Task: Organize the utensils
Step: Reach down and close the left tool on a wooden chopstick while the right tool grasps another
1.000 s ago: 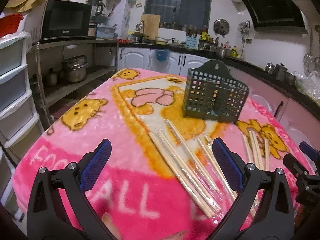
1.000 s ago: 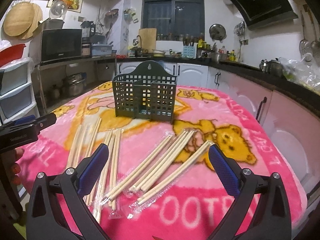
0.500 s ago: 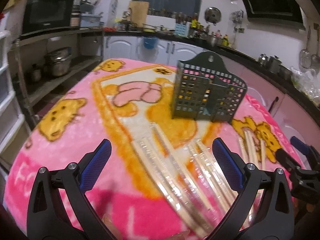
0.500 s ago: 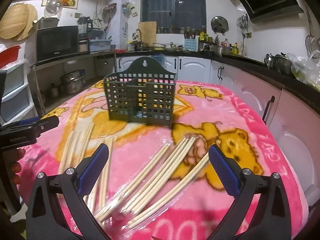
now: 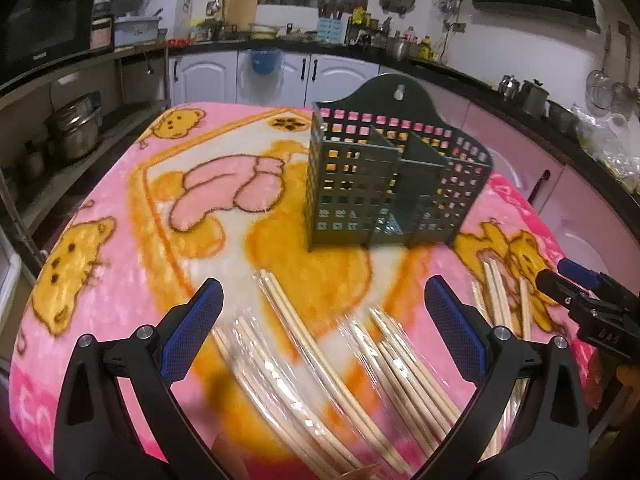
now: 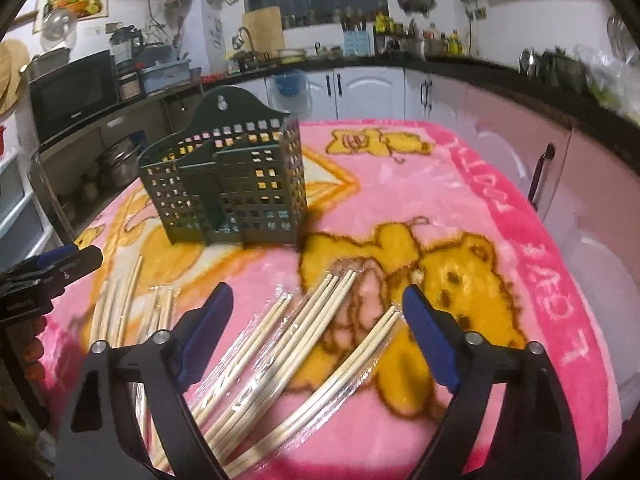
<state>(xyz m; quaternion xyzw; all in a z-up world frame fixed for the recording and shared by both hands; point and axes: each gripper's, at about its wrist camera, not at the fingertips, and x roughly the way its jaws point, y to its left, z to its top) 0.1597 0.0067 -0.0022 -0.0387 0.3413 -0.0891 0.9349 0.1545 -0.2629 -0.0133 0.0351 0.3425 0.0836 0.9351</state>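
Observation:
A dark green slotted utensil holder stands upright on a pink bear-print blanket; it also shows in the right wrist view. Several plastic-wrapped bundles of wooden chopsticks lie on the blanket in front of it, also seen in the right wrist view. My left gripper is open and empty just above the left bundles. My right gripper is open and empty above the right bundles. The right gripper's tip shows at the right edge of the left wrist view.
The blanket-covered table drops off at its right edge beside pink cabinets. A metal shelf with pots stands to the left. A kitchen counter with bottles runs along the back wall.
Both grippers have moved forward and lower toward the chopstick bundles and the holder. Both stay open. The holder and chopsticks have not moved.

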